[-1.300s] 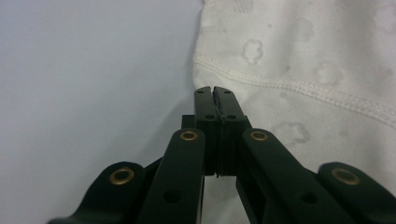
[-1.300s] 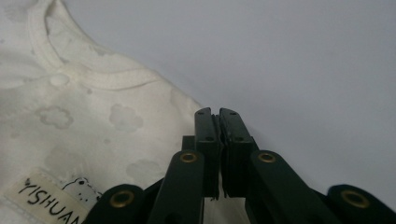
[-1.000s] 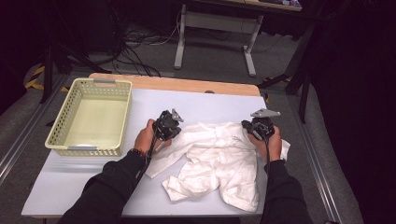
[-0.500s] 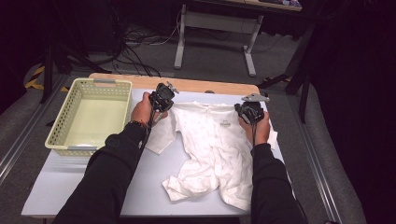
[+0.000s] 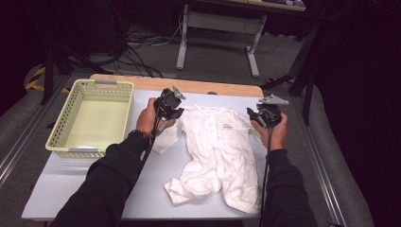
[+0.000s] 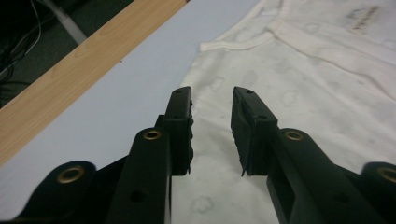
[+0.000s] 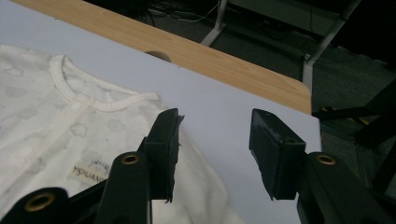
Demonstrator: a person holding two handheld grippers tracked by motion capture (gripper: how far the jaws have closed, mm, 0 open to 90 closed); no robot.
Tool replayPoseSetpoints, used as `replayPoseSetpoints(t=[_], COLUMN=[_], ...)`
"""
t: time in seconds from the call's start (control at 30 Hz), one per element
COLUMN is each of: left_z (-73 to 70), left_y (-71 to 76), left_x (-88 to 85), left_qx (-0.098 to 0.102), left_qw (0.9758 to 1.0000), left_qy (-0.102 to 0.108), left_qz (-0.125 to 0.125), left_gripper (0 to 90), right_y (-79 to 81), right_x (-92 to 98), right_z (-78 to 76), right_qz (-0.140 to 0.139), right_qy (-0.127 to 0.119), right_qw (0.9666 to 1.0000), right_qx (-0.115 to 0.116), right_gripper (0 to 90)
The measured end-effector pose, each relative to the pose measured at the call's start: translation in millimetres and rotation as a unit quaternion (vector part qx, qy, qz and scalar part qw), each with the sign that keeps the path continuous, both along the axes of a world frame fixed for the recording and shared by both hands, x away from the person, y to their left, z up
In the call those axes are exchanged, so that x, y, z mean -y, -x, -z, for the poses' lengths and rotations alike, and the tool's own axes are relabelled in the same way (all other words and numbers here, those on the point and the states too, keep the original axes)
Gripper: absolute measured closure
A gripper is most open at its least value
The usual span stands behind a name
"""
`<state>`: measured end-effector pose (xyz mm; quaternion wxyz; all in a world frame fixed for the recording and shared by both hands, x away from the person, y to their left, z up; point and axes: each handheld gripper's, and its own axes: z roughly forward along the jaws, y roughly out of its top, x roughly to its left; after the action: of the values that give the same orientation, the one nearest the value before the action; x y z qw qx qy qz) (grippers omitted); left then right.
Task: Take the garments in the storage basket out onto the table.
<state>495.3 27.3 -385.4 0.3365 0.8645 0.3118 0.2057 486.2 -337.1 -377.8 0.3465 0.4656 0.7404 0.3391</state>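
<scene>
White soft cloud-print romper point(image 5: 222, 151) flat, ribbed neckline, perhaps cotton

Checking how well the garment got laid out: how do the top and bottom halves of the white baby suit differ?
The top half lies flat, with neckline and label showing; the bottom half is crumpled, its legs bunched. The top half sits between both tongs, the left and the right; the bottom half lies nearer the person. Both rest on the table.

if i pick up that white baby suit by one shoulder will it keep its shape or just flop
Probably flop: the baby suit is thin cloth, and its legs already lie crumpled and folded over near the table's front edge. It looks light for its size. Pushed, it would likely bunch up rather than slide, since it lies limp and wrinkled on the surface.
</scene>
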Motion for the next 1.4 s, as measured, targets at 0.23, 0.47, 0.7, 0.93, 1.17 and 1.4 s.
replayPoseSetpoints(t=[0.23, 0.47, 0.7, 0.93, 1.17, 1.4], left_z=[31.4, 58.4, 68.0, 67.2, 66.8, 63.0], left_y=[49.9, 57.9, 57.6, 64.7, 79.2, 88.3], left_x=[-9.0, -29.6, -35.9, -36.6, -46.3, -43.5], left_qx=[0.002, -0.030, -0.063, -0.051, -0.045, -0.050], left_qw=[1.0000, 0.9994, 0.9980, 0.9986, 0.9987, 0.9979], left_qy=[-0.007, -0.013, 0.007, -0.013, -0.022, 0.031], left_qz=[0.004, -0.015, -0.007, -0.007, -0.006, 0.028], left_gripper=[51.3, 56.9, 76.3, 90.0, 90.0, 65.9], right_y=[34.3, 55.9, 68.8, 67.2, 46.3, 34.5], right_x=[50.1, 81.0, 82.3, 50.4, 27.1, 16.1], right_z=[10.4, 49.7, 63.7, 62.7, 58.9, 59.2], right_qz=[0.040, 0.072, 0.063, 0.000, -0.040, -0.040], right_qy=[-0.015, -0.034, -0.063, -0.018, 0.008, 0.007], right_qw=[0.9991, 0.9945, 0.9927, 0.9973, 0.9962, 0.9956], right_qx=[-0.005, -0.068, -0.081, -0.071, -0.077, -0.085], right_gripper=[55.8, 60.1, 62.0, 66.3, 72.7, 66.0])
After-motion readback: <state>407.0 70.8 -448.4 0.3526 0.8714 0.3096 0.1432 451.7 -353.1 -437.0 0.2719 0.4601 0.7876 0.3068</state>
